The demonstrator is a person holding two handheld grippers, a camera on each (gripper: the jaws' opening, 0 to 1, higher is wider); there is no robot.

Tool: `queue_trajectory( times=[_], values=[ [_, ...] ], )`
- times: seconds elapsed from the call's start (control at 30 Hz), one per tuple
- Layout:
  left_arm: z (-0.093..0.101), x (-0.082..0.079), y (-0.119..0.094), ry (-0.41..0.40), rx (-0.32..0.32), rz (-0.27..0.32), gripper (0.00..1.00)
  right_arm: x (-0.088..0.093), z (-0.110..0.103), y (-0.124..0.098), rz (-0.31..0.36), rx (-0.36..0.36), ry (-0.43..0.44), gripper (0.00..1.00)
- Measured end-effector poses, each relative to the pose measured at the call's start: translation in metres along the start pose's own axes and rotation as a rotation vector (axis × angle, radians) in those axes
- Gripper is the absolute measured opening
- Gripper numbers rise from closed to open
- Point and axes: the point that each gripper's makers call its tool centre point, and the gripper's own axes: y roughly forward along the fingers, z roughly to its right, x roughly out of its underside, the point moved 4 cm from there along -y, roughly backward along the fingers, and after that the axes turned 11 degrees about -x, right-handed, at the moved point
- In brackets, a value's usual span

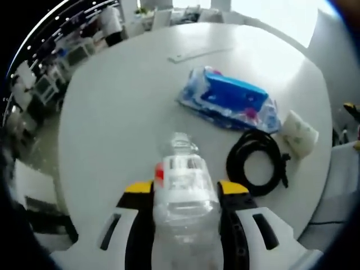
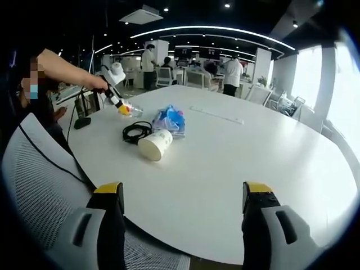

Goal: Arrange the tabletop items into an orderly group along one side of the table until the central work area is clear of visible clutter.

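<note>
Fingers of the left gripper clamp a clear plastic bottle, held just above the white counter. Right of the bottle lies a coiled black cable, with a blue wipes packet beyond it and a paper cup on its side at the far right. In the right gripper view, the right gripper has its fingers spread wide, holding nothing, over the near counter edge.

In the right gripper view, bare desk is seen across the centre and right. Passage at upper left is blocked by a clustered cup, coiled cable and blue packet; a mesh chair crowds the lower left.
</note>
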Motion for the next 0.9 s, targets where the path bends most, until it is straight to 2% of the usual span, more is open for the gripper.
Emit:
queue_trajectory(
  times=[0.37, 0.47, 0.63, 0.9],
  values=[
    [-0.003, -0.001, -0.007, 0.132, 0.035, -0.09, 0.4, 0.001, -0.001, 0.0, -0.003, -0.011, 0.001, 0.91],
    [-0.003, -0.003, -0.01, 0.196, 0.049, -0.133, 0.4, 0.001, -0.002, 0.0, -0.008, -0.014, -0.001, 0.91],
    [-0.003, -0.008, -0.009, 0.256, 0.055, -0.177, 0.4, 0.001, -0.002, 0.0, -0.006, -0.009, -0.003, 0.91],
    [-0.003, -0.013, -0.009, 0.367, 0.064, -0.227, 0.4, 0.001, -0.001, 0.0, -0.008, -0.005, -0.003, 0.91]
  ],
)
